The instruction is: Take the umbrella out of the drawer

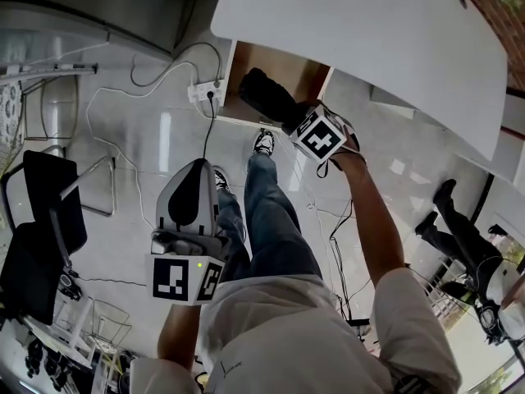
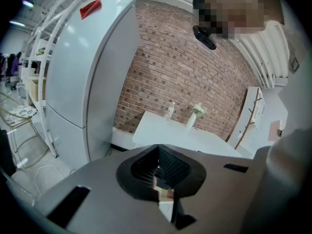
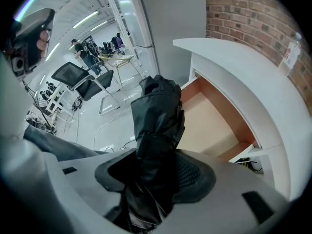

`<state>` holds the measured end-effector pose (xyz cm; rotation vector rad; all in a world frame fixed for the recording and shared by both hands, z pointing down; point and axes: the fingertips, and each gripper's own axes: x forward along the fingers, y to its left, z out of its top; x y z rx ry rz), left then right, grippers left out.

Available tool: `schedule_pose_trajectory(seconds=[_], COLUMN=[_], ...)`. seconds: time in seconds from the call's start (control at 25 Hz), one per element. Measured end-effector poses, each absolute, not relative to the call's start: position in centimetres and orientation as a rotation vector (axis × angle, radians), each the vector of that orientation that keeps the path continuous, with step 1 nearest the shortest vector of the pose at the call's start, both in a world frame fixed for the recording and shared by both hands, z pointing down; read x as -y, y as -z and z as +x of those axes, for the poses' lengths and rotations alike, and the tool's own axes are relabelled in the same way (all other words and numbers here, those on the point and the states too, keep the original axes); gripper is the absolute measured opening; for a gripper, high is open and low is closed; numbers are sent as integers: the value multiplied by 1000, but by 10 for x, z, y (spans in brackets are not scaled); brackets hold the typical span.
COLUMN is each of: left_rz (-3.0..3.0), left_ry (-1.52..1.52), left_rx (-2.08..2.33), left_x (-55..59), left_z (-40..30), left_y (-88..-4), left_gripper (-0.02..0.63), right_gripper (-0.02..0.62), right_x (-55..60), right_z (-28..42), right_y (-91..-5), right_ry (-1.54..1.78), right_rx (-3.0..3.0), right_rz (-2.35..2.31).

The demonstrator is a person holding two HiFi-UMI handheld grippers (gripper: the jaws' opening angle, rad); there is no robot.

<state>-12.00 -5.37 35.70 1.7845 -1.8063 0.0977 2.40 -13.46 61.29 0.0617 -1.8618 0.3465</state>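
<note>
A folded black umbrella (image 1: 267, 98) hangs in the air just in front of the open wooden drawer (image 1: 308, 76) under the white table (image 1: 369, 31). My right gripper (image 1: 291, 120) is shut on its lower part, pointing steeply down. In the right gripper view the umbrella (image 3: 158, 121) sticks out from between the jaws of the right gripper (image 3: 156, 179), with the drawer's bare wooden bottom (image 3: 204, 126) behind it. My left gripper (image 1: 193, 171) is held low over the floor, away from the drawer. In its own view the left gripper (image 2: 158, 172) has its pads together with nothing in them.
A power strip (image 1: 207, 93) with cables lies on the floor by the drawer. A black chair (image 1: 41, 228) stands at the left, and another person's legs (image 1: 459, 228) are at the right. A tall fridge (image 2: 83, 77) stands beside the table, which carries a bottle (image 2: 169, 110) and a vase (image 2: 195, 113).
</note>
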Motion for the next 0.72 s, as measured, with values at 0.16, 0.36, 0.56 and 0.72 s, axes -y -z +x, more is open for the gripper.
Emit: schedule_pose_trajectory(seconds=[0.16,0.36,0.56,0.72], left_rz=[1799,1824,1845,1856], left_ry=[-89,-83,-82,-77], left_rx=[1799,1780,1765,1754], left_x=[51,48,43,40], left_z=[-119,-118,-119,-120], left_y=[-349,-338,-330,-322], left_gripper=[17,17,17,17], right_gripper=[232,232,232,232], right_x=[131,125,120,118], right_z=[23,23,20,19], right_y=[-600,-583,-571,-557], right_ry=[-343,-343,-354,-366], right_rx=[1870,1878,1890,1905], right_rz=[78,99,128,155])
